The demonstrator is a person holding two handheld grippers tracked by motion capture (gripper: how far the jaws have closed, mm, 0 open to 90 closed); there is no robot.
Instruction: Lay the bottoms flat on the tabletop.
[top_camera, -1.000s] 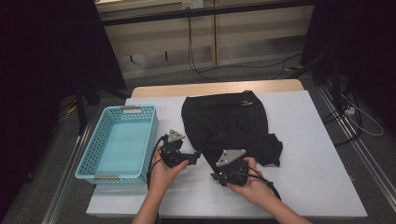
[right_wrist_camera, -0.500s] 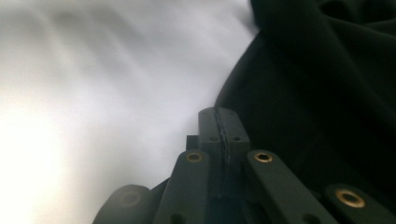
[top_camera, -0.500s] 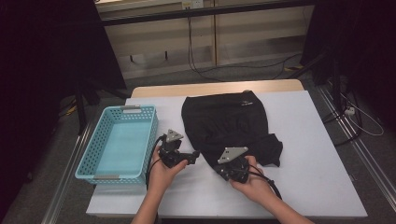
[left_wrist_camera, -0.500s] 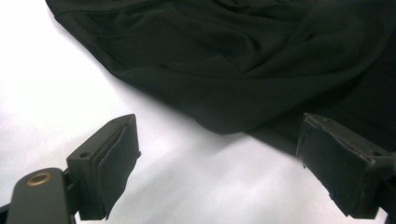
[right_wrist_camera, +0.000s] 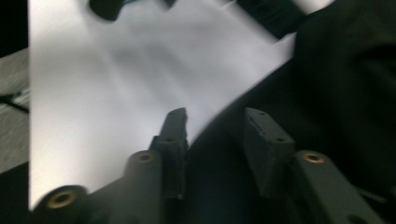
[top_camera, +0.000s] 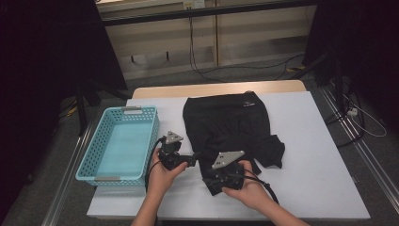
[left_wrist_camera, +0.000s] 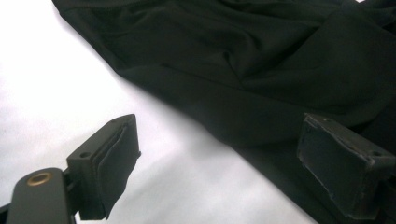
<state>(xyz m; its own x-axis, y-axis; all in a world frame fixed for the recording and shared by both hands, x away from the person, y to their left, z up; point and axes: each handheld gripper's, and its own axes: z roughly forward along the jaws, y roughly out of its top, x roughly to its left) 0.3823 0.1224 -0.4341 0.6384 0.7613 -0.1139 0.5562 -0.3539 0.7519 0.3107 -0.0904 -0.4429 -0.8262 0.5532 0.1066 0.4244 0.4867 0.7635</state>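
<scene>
- Table (top_camera: 310, 155) has a white top, with a black garment (top_camera: 230, 129) spread over its middle and reaching from the far edge down toward the person.
- Basket (top_camera: 120, 143), light blue plastic with a mesh wall, sits at the left side of the table, just beside the left hand (top_camera: 162, 176). Looks like it has nothing in it.
- Cables (top_camera: 207, 70) run across the floor beyond the table, and there's a dark stand off to the left. Nothing sits between the grippers and the cloth.
- Left gripper (top_camera: 190, 160) is right at the garment's left edge. In the left gripper view its jaws stand wide apart, one over bare white table and the other over black fabric, gripping nothing.
- Right gripper (top_camera: 209, 181) sits on the near left corner of the garment, with the right hand (top_camera: 247, 190) behind it. In the right gripper view (right_wrist_camera: 215, 140) the jaws are parted with a gap, black cloth under and between them. That view is blurry, but they don't look clamped on anything.
- Compared with half a second ago, the right gripper has slid a little left and closer to the person, onto the near corner of the cloth. The left gripper is in about the same place, and the garment and basket haven't moved.
</scene>
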